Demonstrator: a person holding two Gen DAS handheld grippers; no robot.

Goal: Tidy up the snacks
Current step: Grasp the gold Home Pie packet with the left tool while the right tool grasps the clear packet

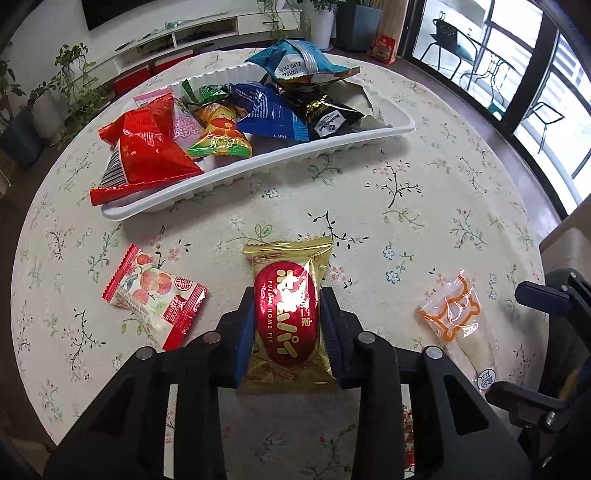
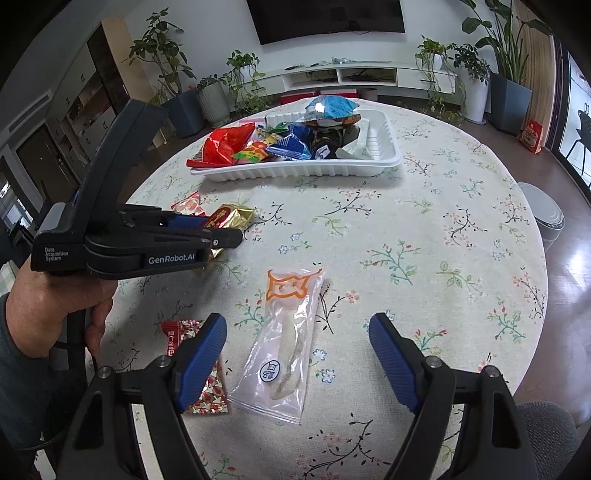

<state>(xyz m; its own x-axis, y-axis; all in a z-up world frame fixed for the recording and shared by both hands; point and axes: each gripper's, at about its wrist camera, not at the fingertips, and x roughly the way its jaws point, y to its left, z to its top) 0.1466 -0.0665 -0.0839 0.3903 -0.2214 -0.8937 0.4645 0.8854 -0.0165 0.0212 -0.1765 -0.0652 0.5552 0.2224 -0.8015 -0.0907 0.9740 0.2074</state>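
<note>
— Left gripper (image 1: 287, 328)'s pads are pinching the gold pie packet (image 1: 288, 314) on the near tablecloth (image 1: 406, 206)!

— Right gripper (image 2: 297, 363) hangs spread wide over the clear snack bag (image 2: 286, 343). White tray (image 1: 258, 166) sits far, full.

Room behind the table

A dark television (image 2: 325, 16) is mounted above a long white cabinet (image 2: 369, 75); potted plants (image 2: 469, 70) are ranged along the wall, and a black chair (image 1: 452, 37) is seen outside the window.
</note>
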